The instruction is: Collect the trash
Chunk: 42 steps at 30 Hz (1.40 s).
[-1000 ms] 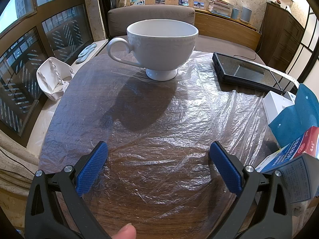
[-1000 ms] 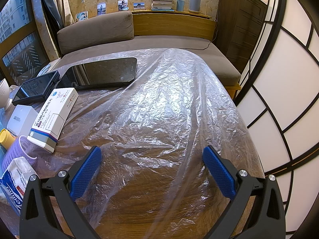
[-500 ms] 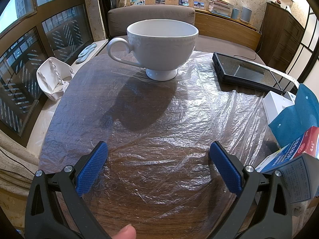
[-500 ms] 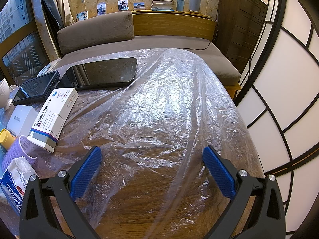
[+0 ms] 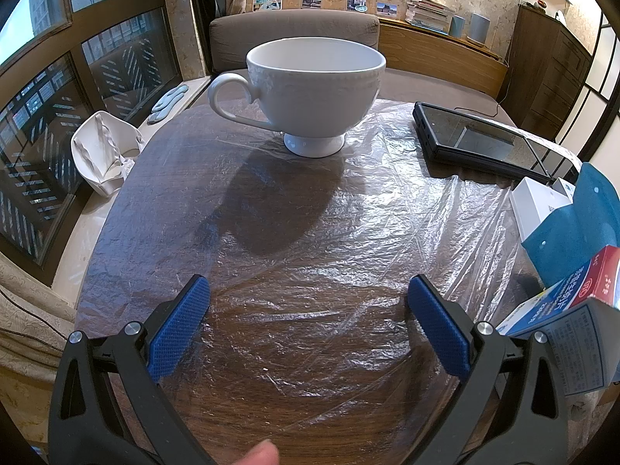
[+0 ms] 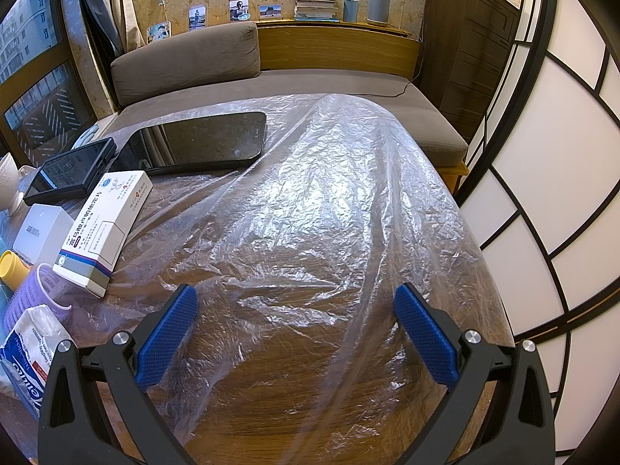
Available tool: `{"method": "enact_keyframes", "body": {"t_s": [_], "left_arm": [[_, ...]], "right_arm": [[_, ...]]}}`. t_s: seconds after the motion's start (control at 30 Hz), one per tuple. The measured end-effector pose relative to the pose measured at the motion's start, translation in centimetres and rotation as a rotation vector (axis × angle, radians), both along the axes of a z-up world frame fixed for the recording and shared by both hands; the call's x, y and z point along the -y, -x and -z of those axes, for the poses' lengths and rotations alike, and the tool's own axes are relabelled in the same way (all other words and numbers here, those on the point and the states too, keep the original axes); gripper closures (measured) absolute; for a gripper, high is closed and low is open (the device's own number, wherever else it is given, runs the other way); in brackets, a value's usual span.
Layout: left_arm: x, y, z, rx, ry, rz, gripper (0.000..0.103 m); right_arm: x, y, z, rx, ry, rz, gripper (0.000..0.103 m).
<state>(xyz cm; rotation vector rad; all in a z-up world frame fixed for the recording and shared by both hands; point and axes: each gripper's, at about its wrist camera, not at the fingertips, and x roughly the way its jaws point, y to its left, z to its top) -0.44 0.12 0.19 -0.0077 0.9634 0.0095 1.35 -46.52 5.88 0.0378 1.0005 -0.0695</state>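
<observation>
A crinkled clear plastic sheet [image 5: 348, 232] [image 6: 329, 213] lies spread over the round wooden table [image 5: 317, 418]. My left gripper [image 5: 308, 302] hovers open just above it near the front edge, nothing between its blue pads. My right gripper [image 6: 296, 310] is open too, over the sheet's right half. A white medicine box [image 6: 104, 228] and a tissue pack [image 6: 27, 348] lie at the left in the right wrist view. A red-and-blue carton [image 5: 573, 302] sits at the right in the left wrist view.
A large white footed cup [image 5: 316, 89] stands at the table's far side. Two black tablets [image 5: 480, 139] [image 6: 201, 141], a small white box [image 6: 42, 228], a purple cup [image 6: 35, 294], a blue folder [image 5: 581, 217]. White bag [image 5: 100, 151] on the sill, sofa [image 6: 186, 62] behind. A fingertip [image 5: 261, 453] shows below.
</observation>
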Motion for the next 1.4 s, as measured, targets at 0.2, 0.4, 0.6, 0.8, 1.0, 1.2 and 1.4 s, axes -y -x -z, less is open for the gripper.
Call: {"method": "enact_keyframes", "body": {"t_s": [0.2,0.4,0.6,0.8,1.0,1.2,1.4], "left_arm": [[0.0,0.0,0.0,0.0,-0.001,-0.002,0.001],[-0.2,0.0,0.0,0.001,-0.001,-0.005,0.001],[-0.2,0.2,0.0,0.001,-0.002,-0.002,0.001],[-1.6,1.9,-1.2,0.074,0.045,0.038,0.001],[-2.7,5.8,-4.2,0.188,-0.009,0.127,0.001],[1.1,9.3,-5.3,0.206,0.06,0.357,0.001],[5.3,9.1,-4.1,0.211,-0.033,0.467,0.001]], "right_arm": [[0.0,0.0,0.0,0.0,0.0,0.0,0.004],[0.1,0.0,0.0,0.0,0.0,0.0,0.004],[0.3,0.0,0.1,0.0,0.001,0.0,0.004],[1.1,3.2,-1.2,0.096,0.026,0.039,0.004],[0.7,10.7,-5.0,0.26,-0.086,-0.041,0.004],[-2.8,16.7,-7.8,0.368,-0.181,-0.192,0.004],[-6.3,18.1,-6.1,0.322,-0.121,-0.257,0.004]]}}
